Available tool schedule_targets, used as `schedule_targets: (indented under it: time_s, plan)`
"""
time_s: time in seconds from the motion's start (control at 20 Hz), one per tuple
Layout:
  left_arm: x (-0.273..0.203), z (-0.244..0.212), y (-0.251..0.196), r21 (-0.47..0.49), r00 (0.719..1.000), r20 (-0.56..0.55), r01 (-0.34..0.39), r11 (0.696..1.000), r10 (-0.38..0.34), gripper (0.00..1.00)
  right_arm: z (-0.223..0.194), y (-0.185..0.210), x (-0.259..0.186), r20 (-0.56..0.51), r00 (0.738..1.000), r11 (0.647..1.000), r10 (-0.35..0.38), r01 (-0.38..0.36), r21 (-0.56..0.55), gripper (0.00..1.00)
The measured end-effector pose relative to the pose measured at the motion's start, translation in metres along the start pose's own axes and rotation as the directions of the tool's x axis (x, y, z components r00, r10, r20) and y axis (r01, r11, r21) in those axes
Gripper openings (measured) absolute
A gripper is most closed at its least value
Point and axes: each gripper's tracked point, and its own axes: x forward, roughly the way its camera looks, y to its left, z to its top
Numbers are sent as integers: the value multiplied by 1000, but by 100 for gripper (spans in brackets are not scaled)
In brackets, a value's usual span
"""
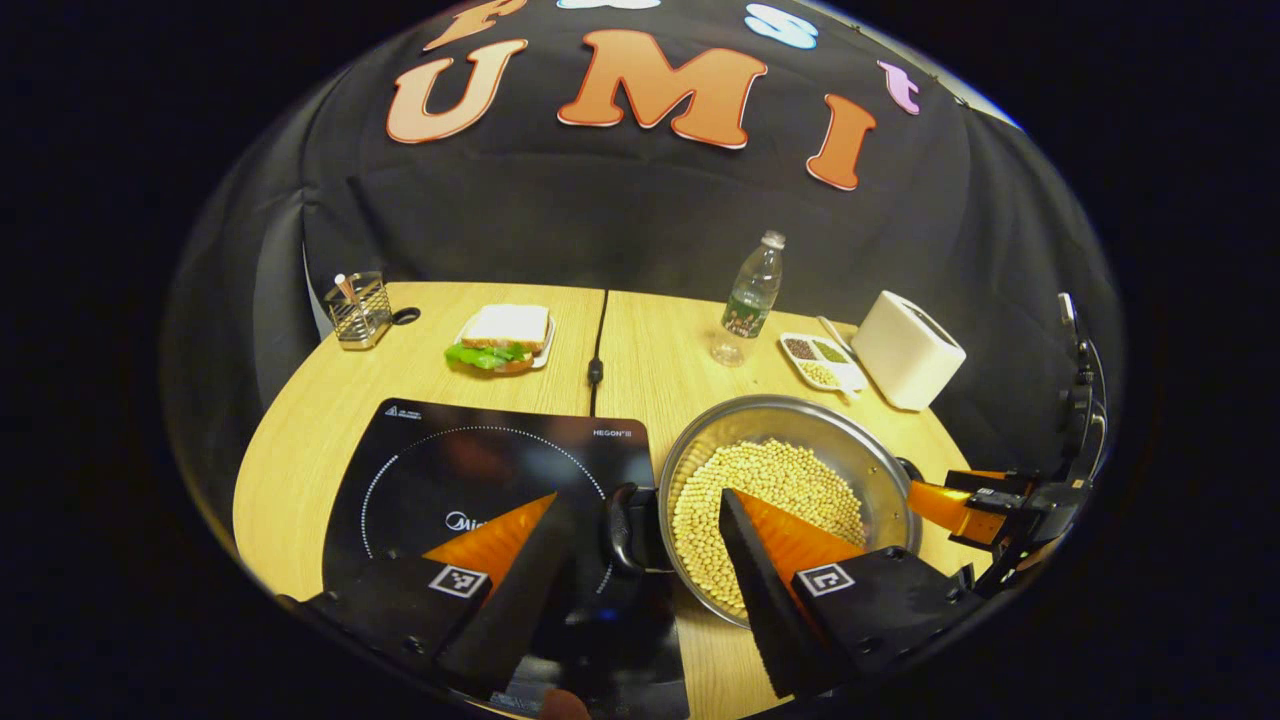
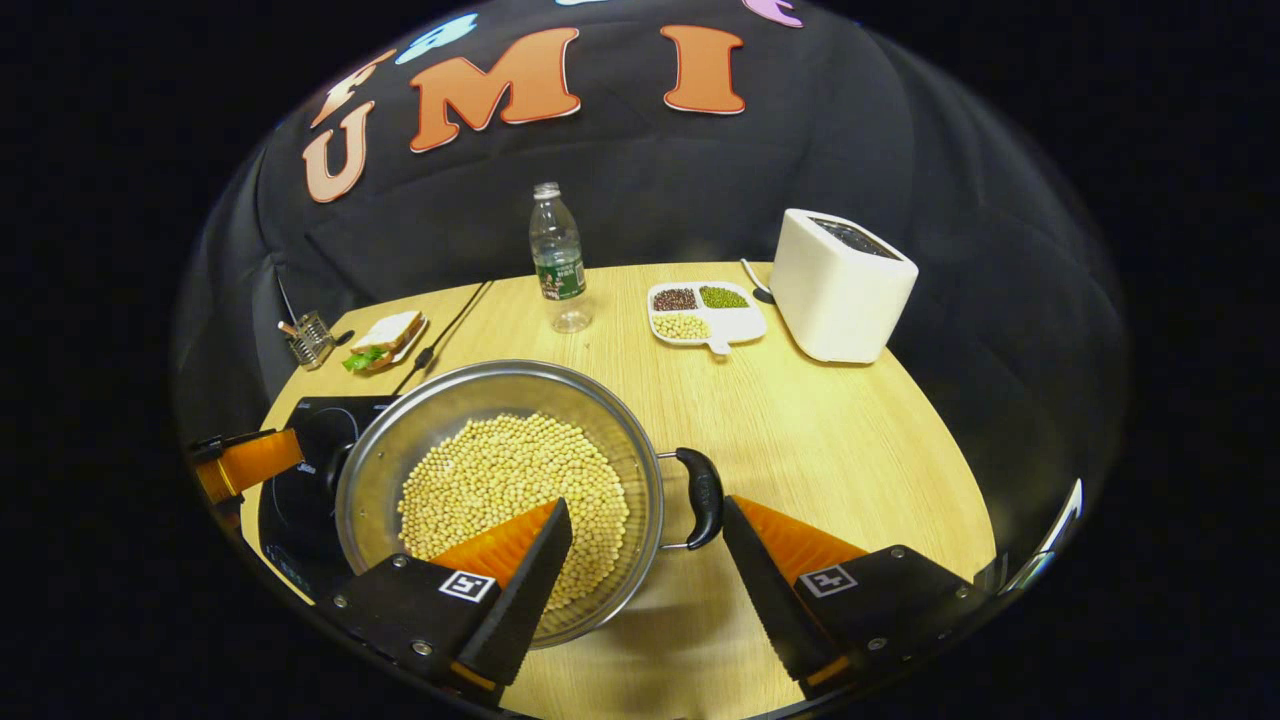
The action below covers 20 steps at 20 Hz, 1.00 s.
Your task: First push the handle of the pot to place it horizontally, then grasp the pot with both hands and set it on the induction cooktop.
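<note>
Sat on the wooden table just right of the cooktop: metal pot full of pale beans, its 2 black handles pointing sideways. Left gripper spread wide, fingers either side of the pot's left handle, not pressing it. Right gripper likewise spread around the right handle, fingers apart from it. Farther back: bottle, toaster, divided dish, sandwich, wire holder.
</note>
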Motion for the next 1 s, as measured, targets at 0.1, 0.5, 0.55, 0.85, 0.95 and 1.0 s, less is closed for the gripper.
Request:
schedule_targets:
  time_s: [0.1, 0.5, 0.55, 0.85, 0.95, 1.0]
  plan:
    - [15, -9, 1, 3, 1000, -31, 1, 1000, -1, 97, -2, -6, 15, -20, 1000, 1000, -7, 7, 2, 95]
    - [48, -38, 13, 0, 988, -147, -50, 999, 50, 96, -21, -14, 45, -108, 994, 1000, 5, -5, -1, 95]
    - [51, -34, 13, 14, 990, -135, -48, 999, 50, 96, -22, -12, 47, -113, 994, 1000, 9, -9, 1, 93]
    - [56, -39, 1, 149, 995, -72, -57, 987, 69, 80, -26, -12, 54, -132, 991, 999, 25, -19, 40, 67]
    - [56, -43, 2, 179, 990, -64, -110, 978, 123, 70, -29, -10, 55, -147, 987, 996, 60, -50, 70, 65]
    - [56, -42, 3, 169, 990, -66, -116, 979, 128, 68, -29, -11, 55, -148, 986, 994, 71, -58, 88, 63]
